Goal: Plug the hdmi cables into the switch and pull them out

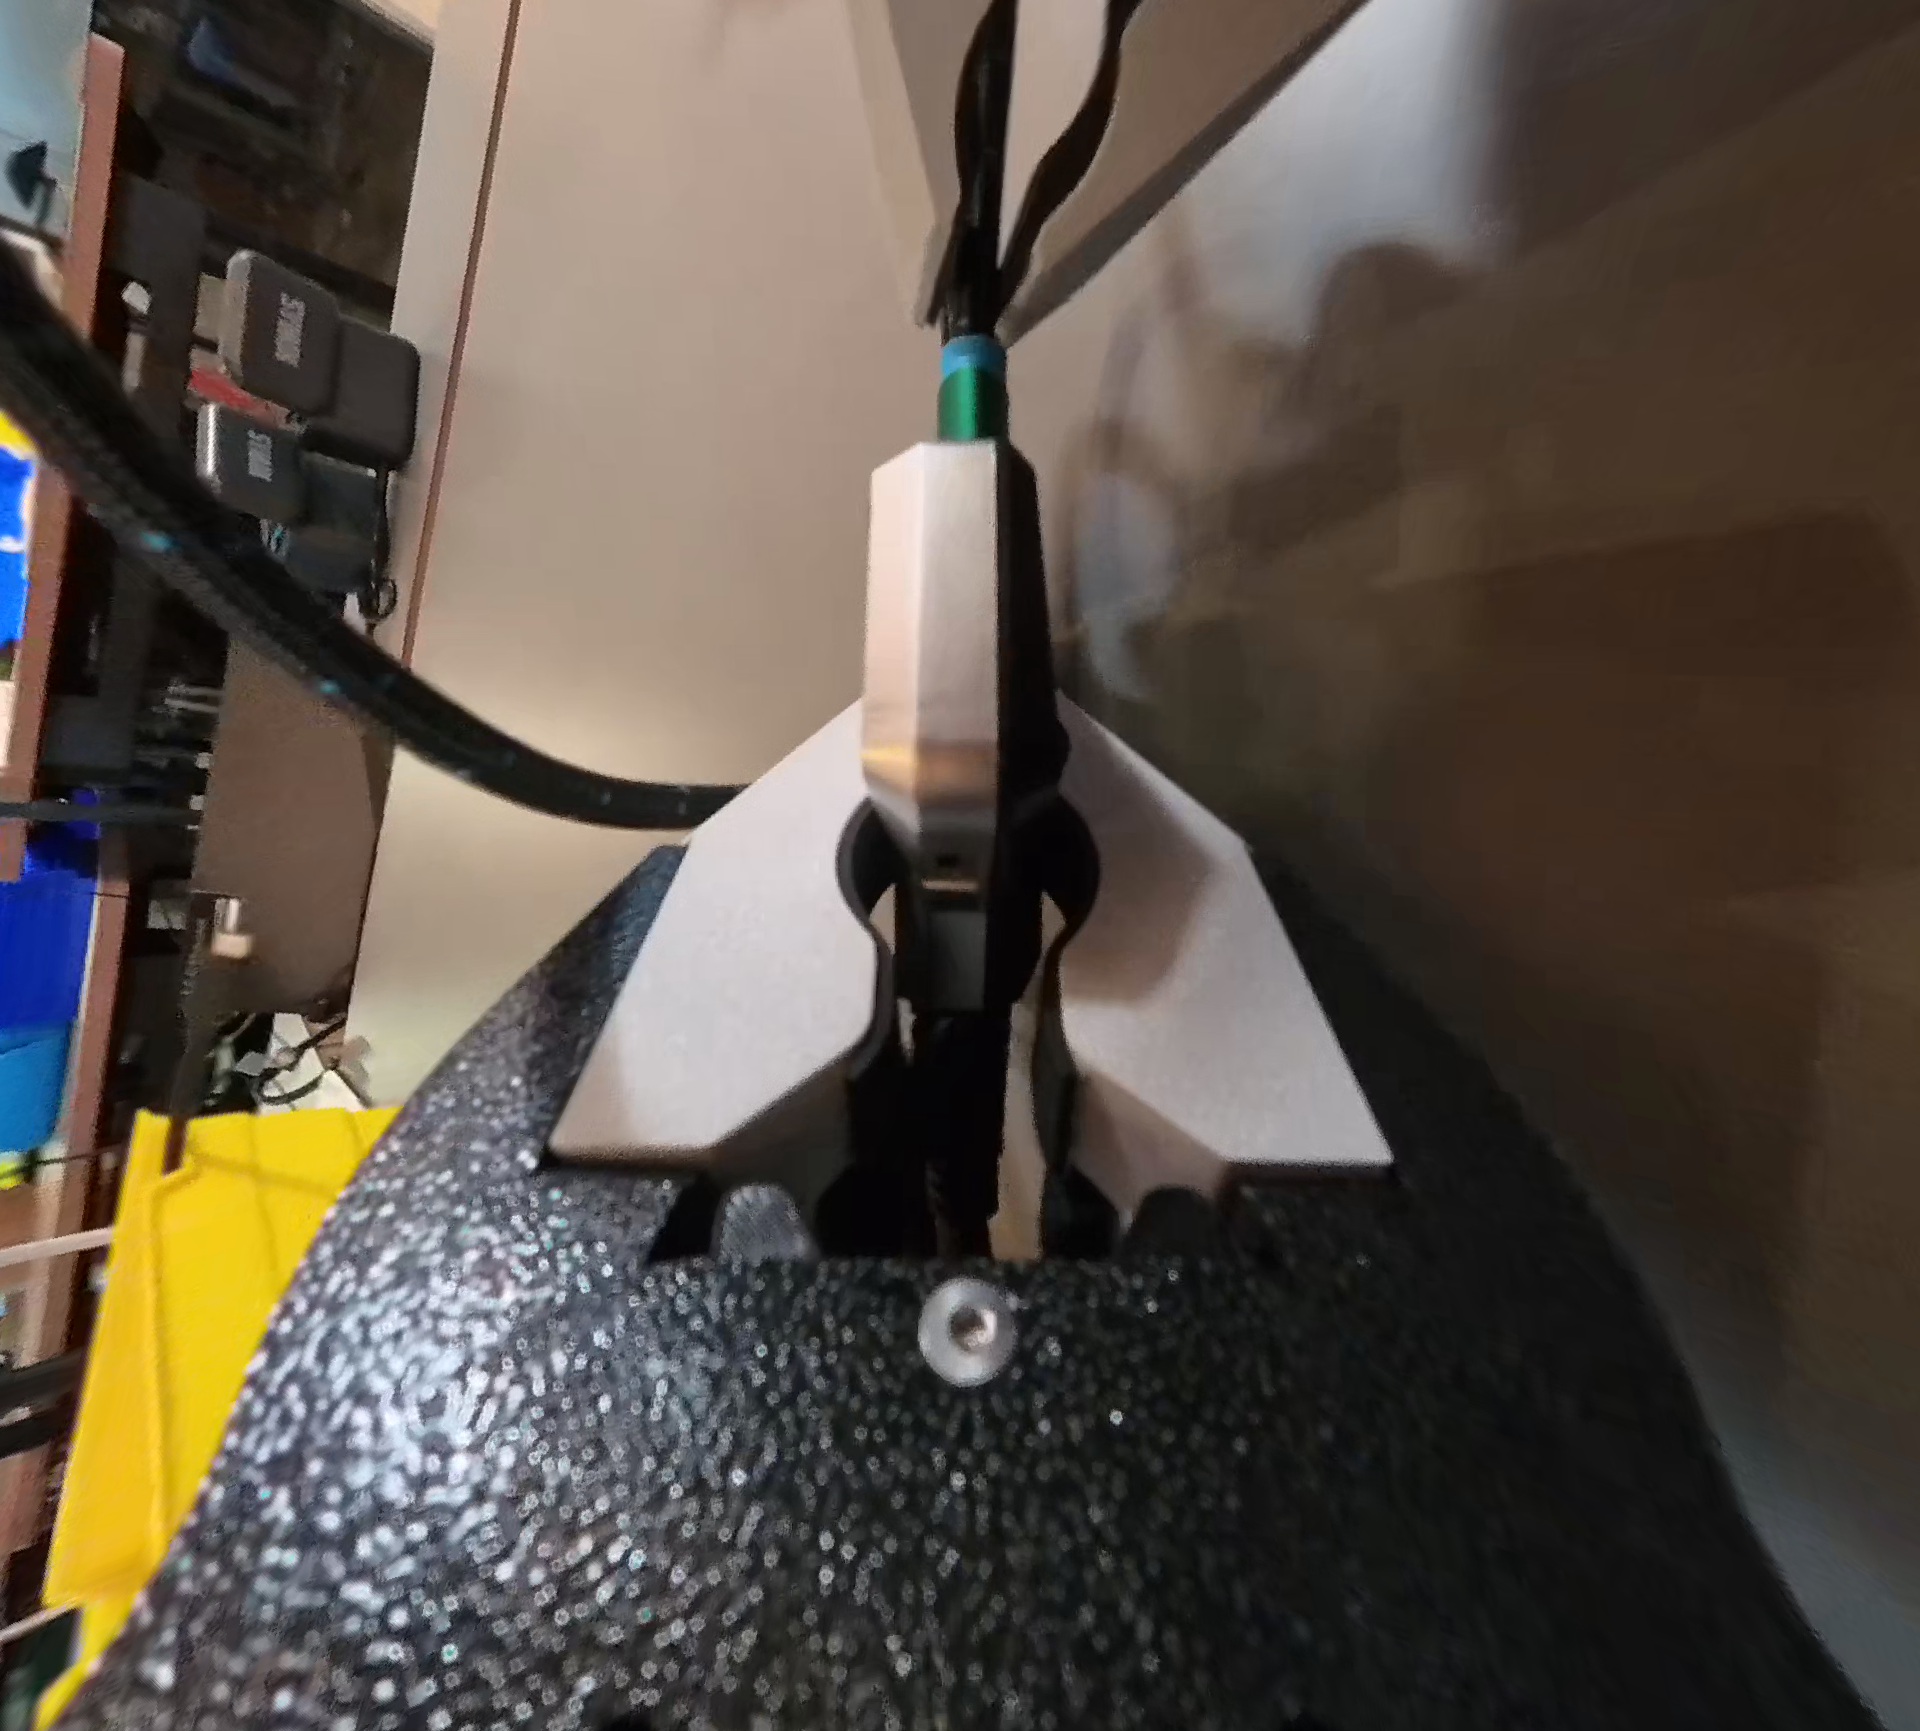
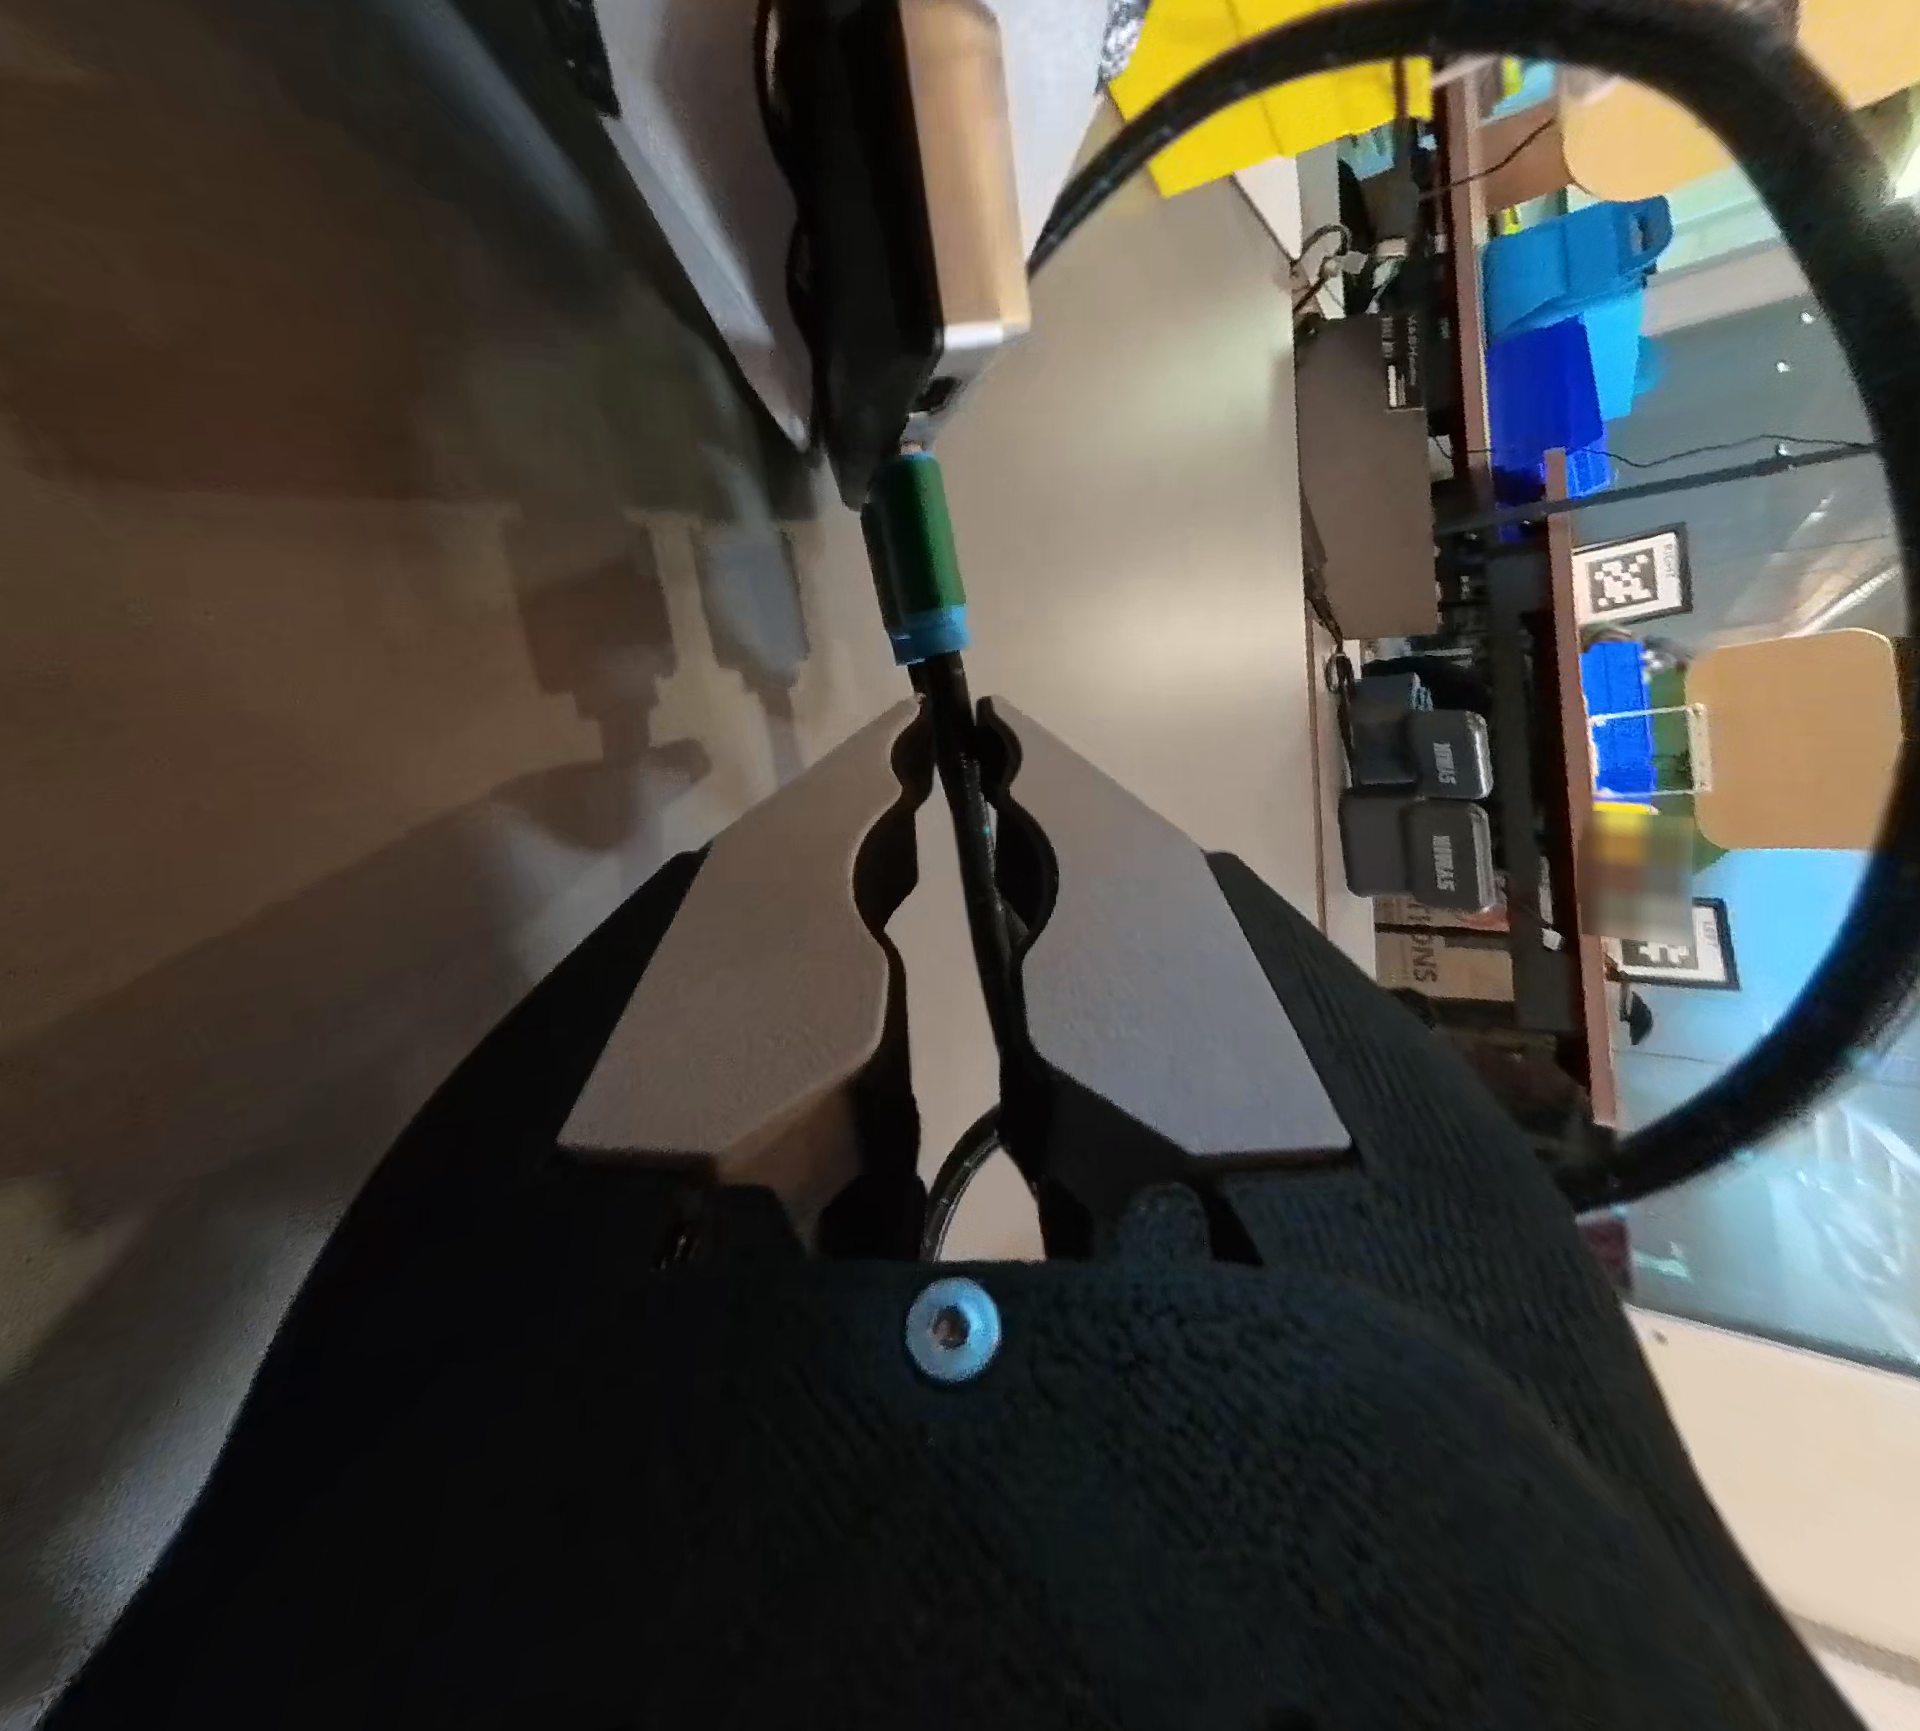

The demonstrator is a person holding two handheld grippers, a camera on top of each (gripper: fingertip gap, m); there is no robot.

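Observation:
My left gripper point(image 1: 961, 808) is shut on the HDMI switch point(image 1: 925, 621), a small silver and black box that sticks out forward between its grey fingers point(image 1: 748, 954). A green plug with a blue ring point(image 1: 971, 398) sits at the switch's far end, and its thin black cable point(image 1: 987, 123) runs on away from it. In the right wrist view my right gripper point(image 2: 951, 725) is shut on that thin cable point(image 2: 977, 850) just behind the green plug point(image 2: 920, 559). The plug meets the end of the switch point(image 2: 956, 164). A thick braided black cable point(image 1: 312, 632) leaves the switch and loops wide point(image 2: 1766, 227).
Both views are rolled sideways over a pale tabletop point(image 2: 1143, 434). A dark glossy panel point(image 1: 1507, 642) stands close beside the switch. A yellow bin point(image 2: 1299, 19) and shelves with blue bins point(image 2: 1548, 351) and grey boxes point(image 1: 281, 331) lie beyond.

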